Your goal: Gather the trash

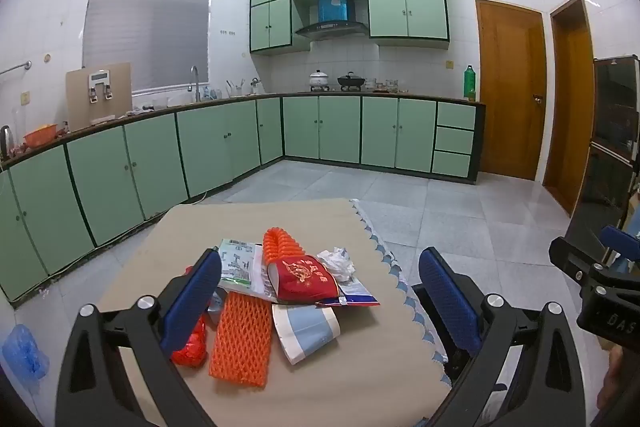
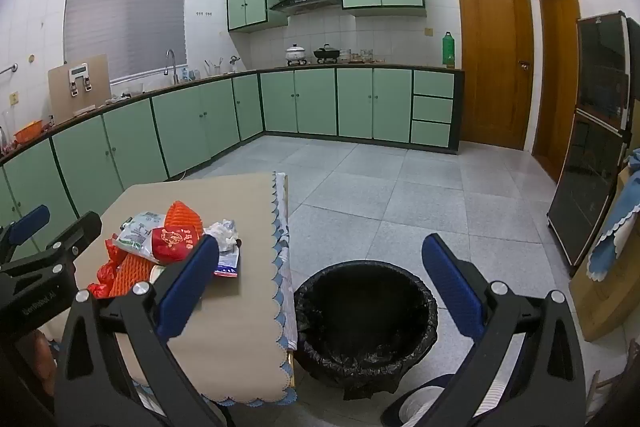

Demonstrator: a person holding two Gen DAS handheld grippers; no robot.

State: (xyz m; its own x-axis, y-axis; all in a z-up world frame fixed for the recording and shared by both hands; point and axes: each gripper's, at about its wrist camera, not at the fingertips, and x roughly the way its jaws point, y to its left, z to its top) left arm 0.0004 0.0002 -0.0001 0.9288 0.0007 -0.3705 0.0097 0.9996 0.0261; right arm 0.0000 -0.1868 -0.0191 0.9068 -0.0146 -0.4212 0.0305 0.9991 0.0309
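Your left gripper (image 1: 320, 301) hangs with jaws wide above the trash pile (image 1: 280, 291), nothing between them; bare table (image 1: 340, 379) lies open on the near side; beneath your right gripper (image 2: 320, 291) the bin (image 2: 366, 323) mouth gapes unblocked, its rim just beside the tablecloth edge (image 2: 286, 307); open floor (image 2: 400, 187) stretches beyond.

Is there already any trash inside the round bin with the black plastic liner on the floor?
No, the round bin with the black plastic liner looks dark and empty inside, while the trash pile lies on the beige table.
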